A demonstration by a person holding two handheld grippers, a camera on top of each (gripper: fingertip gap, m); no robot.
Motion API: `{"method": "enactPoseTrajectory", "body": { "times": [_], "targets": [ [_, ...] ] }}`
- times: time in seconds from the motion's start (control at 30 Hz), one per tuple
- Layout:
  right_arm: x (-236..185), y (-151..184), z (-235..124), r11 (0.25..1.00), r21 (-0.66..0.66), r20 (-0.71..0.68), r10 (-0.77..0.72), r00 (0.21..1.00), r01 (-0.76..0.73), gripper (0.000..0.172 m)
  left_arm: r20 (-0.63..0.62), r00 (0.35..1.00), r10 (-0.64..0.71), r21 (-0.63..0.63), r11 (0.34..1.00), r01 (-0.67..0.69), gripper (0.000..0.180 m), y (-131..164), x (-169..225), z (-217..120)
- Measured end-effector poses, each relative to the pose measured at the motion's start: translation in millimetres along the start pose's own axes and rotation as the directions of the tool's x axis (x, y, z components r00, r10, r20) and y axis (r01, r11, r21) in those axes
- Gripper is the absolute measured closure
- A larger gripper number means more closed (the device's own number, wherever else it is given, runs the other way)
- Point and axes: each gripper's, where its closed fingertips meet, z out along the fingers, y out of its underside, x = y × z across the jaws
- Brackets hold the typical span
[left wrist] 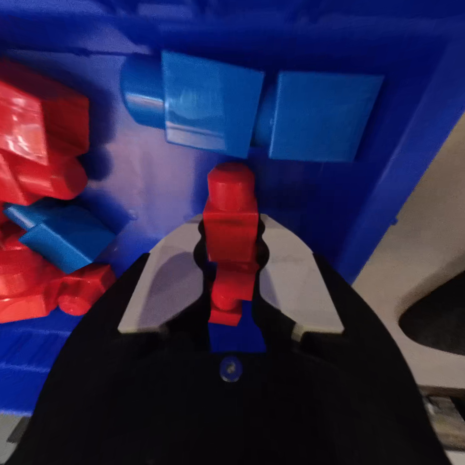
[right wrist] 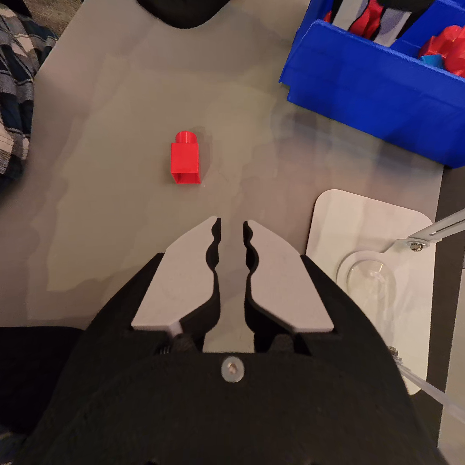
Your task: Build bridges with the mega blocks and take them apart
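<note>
In the left wrist view my left gripper [left wrist: 231, 221] is shut on a red block [left wrist: 230, 226] with one stud pointing forward. It holds it over the floor of a blue bin [left wrist: 377, 201]. Two light blue blocks [left wrist: 211, 105] [left wrist: 324, 115] lie just ahead in the bin. Red blocks [left wrist: 37, 141] and another light blue block [left wrist: 65, 239] are piled at the left. In the right wrist view my right gripper [right wrist: 232, 222] is open and empty above the grey table [right wrist: 125, 100]. A single red block [right wrist: 185, 158] lies on its side ahead and to the left of it.
The blue bin [right wrist: 372, 100] stands at the table's far right with red blocks [right wrist: 448, 50] inside. A white base plate with a clear stand [right wrist: 364, 251] sits at the right. A dark object [right wrist: 186, 12] is at the far edge, and patterned cloth [right wrist: 15, 75] at the left.
</note>
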Motion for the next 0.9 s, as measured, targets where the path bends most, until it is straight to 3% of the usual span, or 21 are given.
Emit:
{"method": "enactPoseTrajectory", "body": {
  "times": [0.17, 0.27, 0.33, 0.43, 0.57, 0.8, 0.9],
  "targets": [
    [2, 2, -3, 1.0, 0.005, -0.008, 0.007, 1.0, -0.007, 0.155, 0.156, 0.977, -0.147, 0.157, 0.98, 0.123, 0.145, -16, -13, -52],
    [2, 1, -4, 1.0, 0.015, -0.004, 0.01, 1.0, -0.01, 0.155, 0.131, 0.98, -0.153, 0.276, 0.955, 0.112, 0.145, -50, 26, -99],
    [1, -1, -3, 1.0, 0.014, 0.002, 0.007, 1.0, -0.007, 0.155, 0.093, 0.983, -0.159, 0.318, 0.94, 0.122, 0.145, -85, 60, -111],
    [-3, -2, 1, 1.0, -0.003, 0.009, -0.005, 1.0, 0.006, 0.155, 0.036, 0.988, -0.15, 0.334, 0.934, 0.129, 0.145, -129, 98, -96],
    [-8, -3, 3, 0.999, -0.024, 0.008, -0.025, 1.0, 0.025, 0.155, -0.019, 0.983, -0.184, 0.333, 0.926, 0.18, 0.145, -162, 114, -65],
    [-7, -2, 0, 1.0, -0.011, 0.017, -0.019, 1.0, 0.02, 0.156, -0.152, 0.967, -0.206, 0.263, 0.934, 0.241, 0.141, -186, 129, -28],
    [-6, -1, -2, 1.0, -0.012, 0.01, -0.016, 1.0, 0.016, 0.156, -0.166, 0.964, -0.209, 0.335, 0.907, 0.254, 0.13, -185, 126, -48]
  ]
}}
